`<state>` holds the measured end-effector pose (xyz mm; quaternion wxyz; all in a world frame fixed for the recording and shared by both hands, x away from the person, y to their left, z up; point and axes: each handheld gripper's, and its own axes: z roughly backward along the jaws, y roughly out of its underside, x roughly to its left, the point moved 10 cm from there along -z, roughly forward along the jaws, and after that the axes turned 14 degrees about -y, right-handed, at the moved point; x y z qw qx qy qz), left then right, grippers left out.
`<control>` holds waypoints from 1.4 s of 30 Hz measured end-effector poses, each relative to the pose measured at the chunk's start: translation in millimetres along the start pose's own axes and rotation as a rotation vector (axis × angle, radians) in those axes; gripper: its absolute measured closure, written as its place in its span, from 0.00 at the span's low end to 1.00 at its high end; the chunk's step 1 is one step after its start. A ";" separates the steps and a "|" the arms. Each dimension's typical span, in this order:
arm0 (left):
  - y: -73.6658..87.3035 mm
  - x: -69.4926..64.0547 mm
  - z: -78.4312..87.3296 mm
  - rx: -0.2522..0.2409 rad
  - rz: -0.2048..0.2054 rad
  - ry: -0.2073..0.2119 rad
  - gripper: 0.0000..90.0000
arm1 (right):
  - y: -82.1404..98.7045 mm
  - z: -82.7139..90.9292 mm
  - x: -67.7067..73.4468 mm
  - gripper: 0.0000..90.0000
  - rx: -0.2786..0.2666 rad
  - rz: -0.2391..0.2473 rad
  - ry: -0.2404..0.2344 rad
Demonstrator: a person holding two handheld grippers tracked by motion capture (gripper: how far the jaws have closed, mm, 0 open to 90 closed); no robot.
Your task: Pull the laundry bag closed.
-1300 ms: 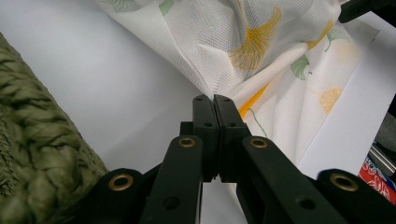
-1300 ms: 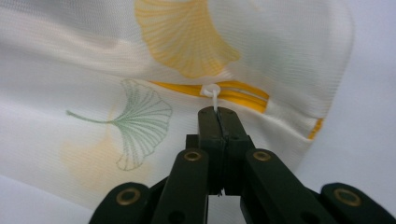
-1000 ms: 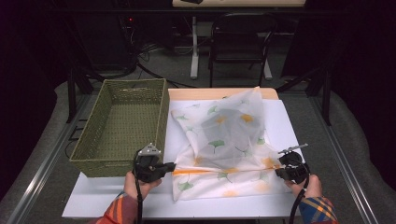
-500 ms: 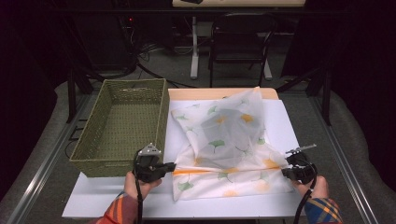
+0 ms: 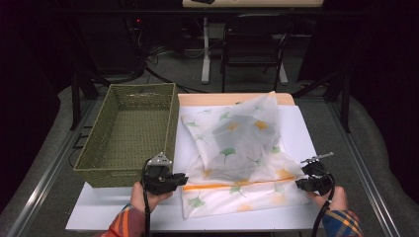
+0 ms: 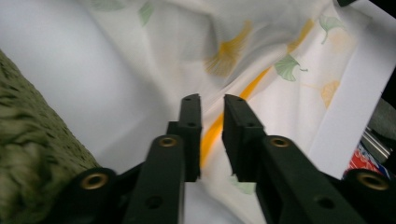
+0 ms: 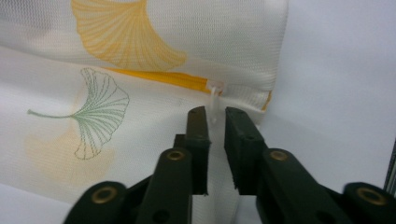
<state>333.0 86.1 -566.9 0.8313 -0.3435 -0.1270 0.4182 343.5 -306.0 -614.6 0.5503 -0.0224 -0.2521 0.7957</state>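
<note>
A white mesh bag (image 5: 237, 143) printed with ginkgo leaves lies crumpled on the white table (image 5: 304, 128), its orange zipper (image 5: 232, 186) running along the near side. My left gripper (image 5: 184, 178) sits at the zipper's left end. Its jaws have just been opening and stand slightly apart (image 6: 211, 100), with the orange zipper (image 6: 259, 81) showing in the gap, not pinched. My right gripper (image 5: 299, 183) is at the zipper's right end. Its jaws have also just been opening (image 7: 215, 112); the white zipper pull (image 7: 215, 95) hangs between them, unpressed.
A green woven basket (image 5: 99, 170) stands empty to the left of the bag, close to my left gripper. Bare table shows to the right of the bag and along the near edge. Chairs and cables sit in the dark beyond the table.
The right hand has shifted slightly to the right. The left hand and the bag lie much as before.
</note>
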 end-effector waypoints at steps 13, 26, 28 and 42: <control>27.0 1.8 24.6 0.115 -0.112 -0.004 0.34 | 3.9 7.5 9.9 0.31 0.065 0.055 -0.037; 64.4 42.9 58.1 0.231 -0.163 -0.167 0.17 | 17.0 27.9 7.2 0.00 0.098 0.071 -0.031; 71.8 49.8 62.8 0.256 -0.173 -0.181 0.17 | 19.5 32.7 5.3 0.00 0.083 0.069 -0.028; 104.0 62.6 61.4 0.328 -0.177 -0.198 0.09 | 29.6 26.7 4.5 0.00 0.045 0.068 -0.060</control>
